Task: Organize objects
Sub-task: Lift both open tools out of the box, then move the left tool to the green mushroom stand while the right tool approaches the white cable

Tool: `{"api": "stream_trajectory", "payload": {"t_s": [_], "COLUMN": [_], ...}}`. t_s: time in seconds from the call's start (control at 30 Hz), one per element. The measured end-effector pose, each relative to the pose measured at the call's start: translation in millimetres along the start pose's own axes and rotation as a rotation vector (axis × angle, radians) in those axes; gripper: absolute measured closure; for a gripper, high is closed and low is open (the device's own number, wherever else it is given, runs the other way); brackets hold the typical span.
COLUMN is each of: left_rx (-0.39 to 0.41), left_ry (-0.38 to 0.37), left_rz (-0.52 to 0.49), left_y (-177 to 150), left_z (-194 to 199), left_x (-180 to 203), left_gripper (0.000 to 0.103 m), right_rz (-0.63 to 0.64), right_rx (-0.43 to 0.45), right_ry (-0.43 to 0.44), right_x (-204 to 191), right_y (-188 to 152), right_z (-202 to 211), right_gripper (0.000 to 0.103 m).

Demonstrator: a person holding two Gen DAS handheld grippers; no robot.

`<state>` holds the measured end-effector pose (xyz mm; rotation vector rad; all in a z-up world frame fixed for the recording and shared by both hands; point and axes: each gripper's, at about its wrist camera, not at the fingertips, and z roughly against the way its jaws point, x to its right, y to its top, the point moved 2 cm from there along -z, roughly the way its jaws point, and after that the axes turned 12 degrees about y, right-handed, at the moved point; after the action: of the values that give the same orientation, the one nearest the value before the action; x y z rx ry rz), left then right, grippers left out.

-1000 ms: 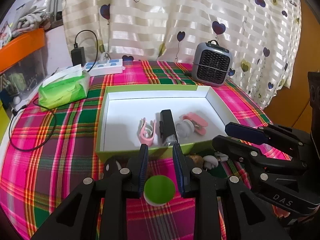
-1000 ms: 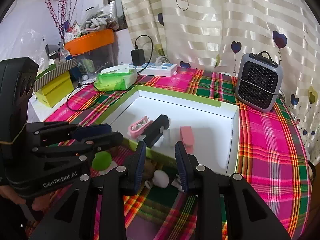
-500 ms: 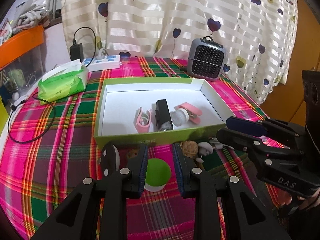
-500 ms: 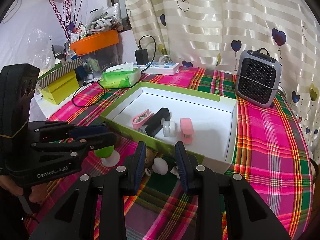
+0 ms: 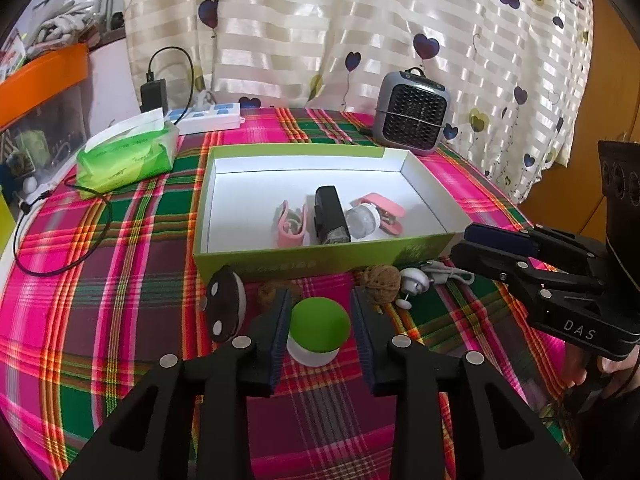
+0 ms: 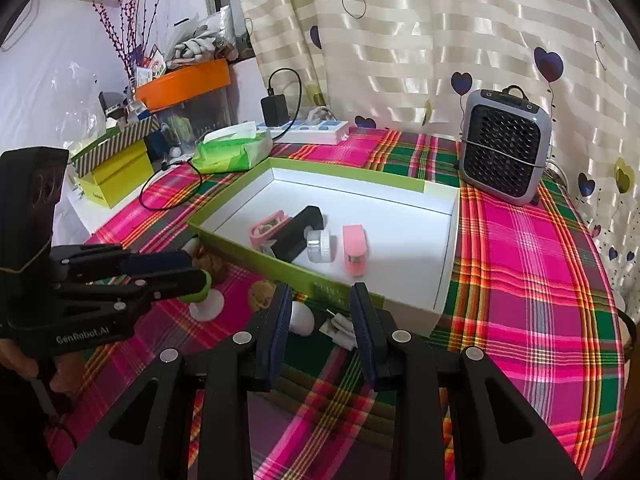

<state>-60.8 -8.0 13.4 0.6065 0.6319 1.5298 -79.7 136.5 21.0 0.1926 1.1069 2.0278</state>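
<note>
Yellow box (image 6: 116,176) only rightward, perhaps cardboard

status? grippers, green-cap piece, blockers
Left gripper jaws just opened, straddling green-capped piece on the tablecloth, pads off it. Right gripper open, empty, over white clutter. Green box wall directly ahead; walnut beside.

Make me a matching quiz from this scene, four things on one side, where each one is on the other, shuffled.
Things:
1. green mushroom
2. pink stapler
3. tissue pack
4. heater

Places:
A. inside the box
B. behind the box, by the curtain
C. between the left gripper's jaws
D. left of the box, near the power strip

Pairs: 1-C, 2-A, 3-D, 4-B
</note>
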Motion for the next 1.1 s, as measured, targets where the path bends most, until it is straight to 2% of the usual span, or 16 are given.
{"api": "stream_trajectory", "payload": {"t_s": [0.6, 0.73, 1.1], "left_rx": [-0.015, -0.018, -0.004], "left_ry": [-0.003, -0.013, -0.032], "left_rz": [-0.054, -0.058, -0.065], "left_y": [-6.5, -7.2, -6.4], "left_z": [-3.2, -3.5, 0.2], "left_x": [2.6, 3.7, 6.9], "left_gripper": [0.067, 0.065, 0.065], "right_rz": [0.002, 0.015, 0.017], "right_rx": [-0.08, -0.108, -0.162], "right_ry": [-0.032, -0.04, -0.06], "right_x": [13.0, 13.3, 20.0], "right_y": [-11.9, -14.5, -19.7], "right_z": [-6.5, -10.3, -22.3], "right_gripper": [0.071, 0.064, 0.063]}}
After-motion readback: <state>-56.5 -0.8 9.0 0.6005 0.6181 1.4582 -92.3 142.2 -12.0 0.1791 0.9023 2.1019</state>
